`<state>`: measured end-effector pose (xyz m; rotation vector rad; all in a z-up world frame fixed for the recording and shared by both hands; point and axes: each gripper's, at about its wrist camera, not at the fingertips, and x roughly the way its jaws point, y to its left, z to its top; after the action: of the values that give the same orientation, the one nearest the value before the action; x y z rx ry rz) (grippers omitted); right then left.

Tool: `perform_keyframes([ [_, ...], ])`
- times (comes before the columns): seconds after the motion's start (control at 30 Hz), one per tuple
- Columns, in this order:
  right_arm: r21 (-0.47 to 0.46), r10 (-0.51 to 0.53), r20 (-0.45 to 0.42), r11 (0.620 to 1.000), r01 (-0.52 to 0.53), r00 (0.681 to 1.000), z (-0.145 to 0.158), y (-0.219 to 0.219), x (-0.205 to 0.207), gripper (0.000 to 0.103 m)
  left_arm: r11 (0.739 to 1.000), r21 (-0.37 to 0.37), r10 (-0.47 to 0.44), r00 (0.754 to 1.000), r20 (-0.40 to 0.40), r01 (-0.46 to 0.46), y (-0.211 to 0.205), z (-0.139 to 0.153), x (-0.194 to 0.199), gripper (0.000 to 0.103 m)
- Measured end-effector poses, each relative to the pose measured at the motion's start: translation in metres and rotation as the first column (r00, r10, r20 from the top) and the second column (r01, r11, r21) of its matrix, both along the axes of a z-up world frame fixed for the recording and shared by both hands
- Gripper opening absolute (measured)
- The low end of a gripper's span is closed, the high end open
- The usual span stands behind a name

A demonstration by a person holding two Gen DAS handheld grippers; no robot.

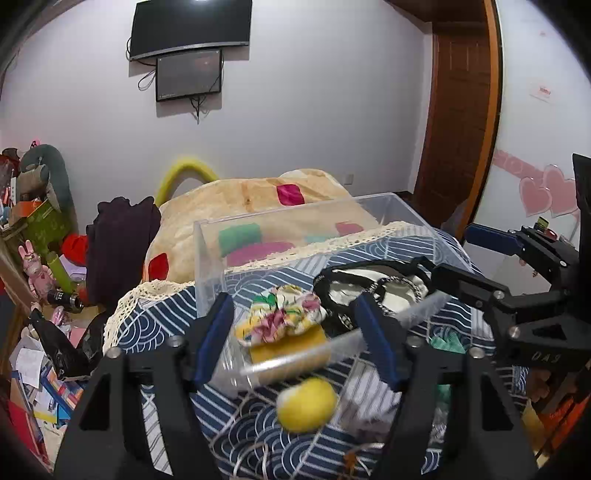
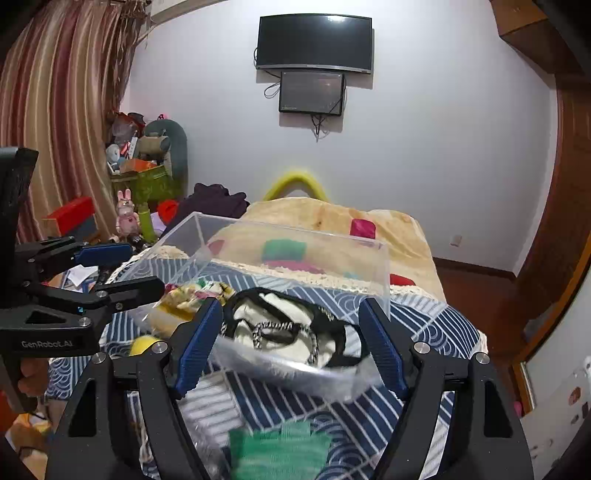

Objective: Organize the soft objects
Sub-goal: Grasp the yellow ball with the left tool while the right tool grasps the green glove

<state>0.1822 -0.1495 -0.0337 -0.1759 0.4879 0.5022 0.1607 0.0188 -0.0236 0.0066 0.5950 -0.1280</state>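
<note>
Several soft things already lie in the clear plastic box [image 1: 295, 229]: a floral scrunchie [image 1: 284, 314] on a yellow sponge [image 1: 288, 349] near the front wall, and beside them, toward the right, a cream pouch with black trim and a chain [image 1: 373, 291]. Outside the box, just in front of its front wall, sits a yellow fuzzy ball [image 1: 306, 404], and further right of that a green knitted piece [image 2: 279, 448], blurred in my right view.

I judge all of these to be light and yielding. The ball should squash under the pads, so I would pinch it across its middle and not hard. The green piece is limp cloth; a bunched fold near its centre is the safest hold, since an edge may slip out. The pouch's chain could snag on the box rim if it were lifted.

My left gripper [image 1: 295, 339] is spread wide with nothing between its blue pads, poised over the box's front wall above the ball. My right gripper [image 2: 291, 343] is likewise wide and empty, framing the pouch.

Beneath the box is a bed covered by a navy wave-patterned cloth [image 1: 454, 251] with a lace edge; it is soft, so the box may tip when pressed. Behind the box lies a tan quilt with coloured patches [image 1: 251, 195]. Beyond that, a white wall carries two dark screens [image 1: 190, 27], with cluttered toys [image 1: 37, 273] left of the box and a wooden door [image 1: 458, 122] to its right.
</note>
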Motion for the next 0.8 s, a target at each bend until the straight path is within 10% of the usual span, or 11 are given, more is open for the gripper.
perform_keyframes([
  [0.53, -0.069, -0.012, -0.219, 0.998, -0.003, 0.976, -0.076, -0.03, -0.024, 0.073, 0.999, 0.021, 0.027, 0.986, -0.165, -0.024, 0.007, -0.065, -0.018, 0.071],
  [0.8, -0.059, 0.035, -0.248, 0.997, -0.051, 0.968, -0.083, -0.026, -0.021, 0.029, 0.999, -0.036, -0.019, 0.979, -0.202, 0.012, 0.001, -0.08, -0.012, 0.041],
])
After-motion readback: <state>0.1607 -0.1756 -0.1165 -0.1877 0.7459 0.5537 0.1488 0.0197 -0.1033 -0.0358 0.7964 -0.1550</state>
